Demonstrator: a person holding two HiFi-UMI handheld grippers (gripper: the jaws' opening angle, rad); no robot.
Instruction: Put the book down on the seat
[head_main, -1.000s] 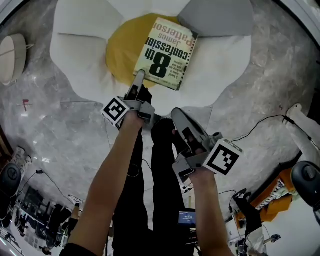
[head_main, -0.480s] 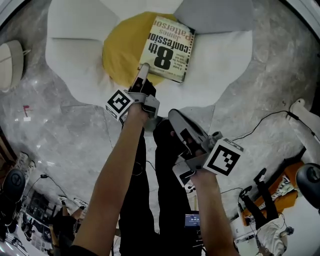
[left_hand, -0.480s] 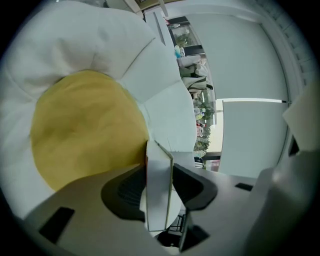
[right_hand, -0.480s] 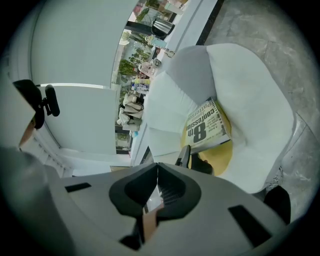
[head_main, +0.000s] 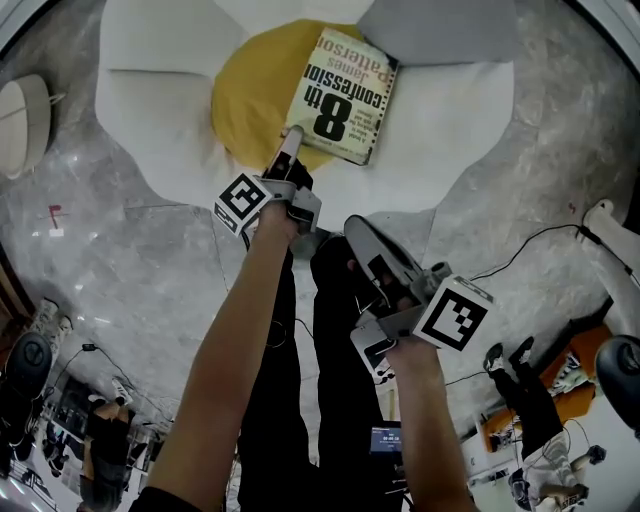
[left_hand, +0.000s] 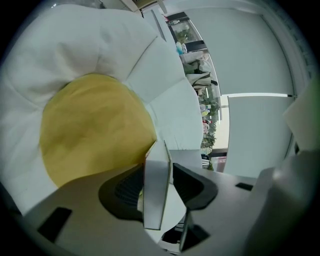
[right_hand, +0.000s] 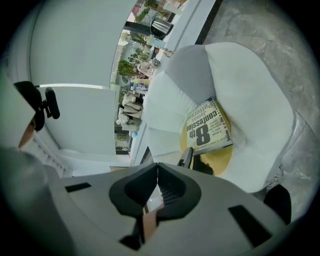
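Observation:
The book, a pale paperback with a big black "8th", lies tilted over the yellow centre of the white flower-shaped seat. My left gripper is shut on the book's near corner. In the left gripper view the book's white edge stands between the two dark pads of the left gripper, above the yellow cushion. My right gripper hangs nearer to me, off the seat, shut on nothing. The right gripper view looks past the right gripper to the book.
A grey petal lies just beyond the book. Marble floor surrounds the seat. A round white object sits at the left; cables and orange gear lie at the right. The person's black-trousered legs are below.
My left gripper and the book have shifted slightly away from me and to the right over the yellow centre. The right gripper has hardly moved.

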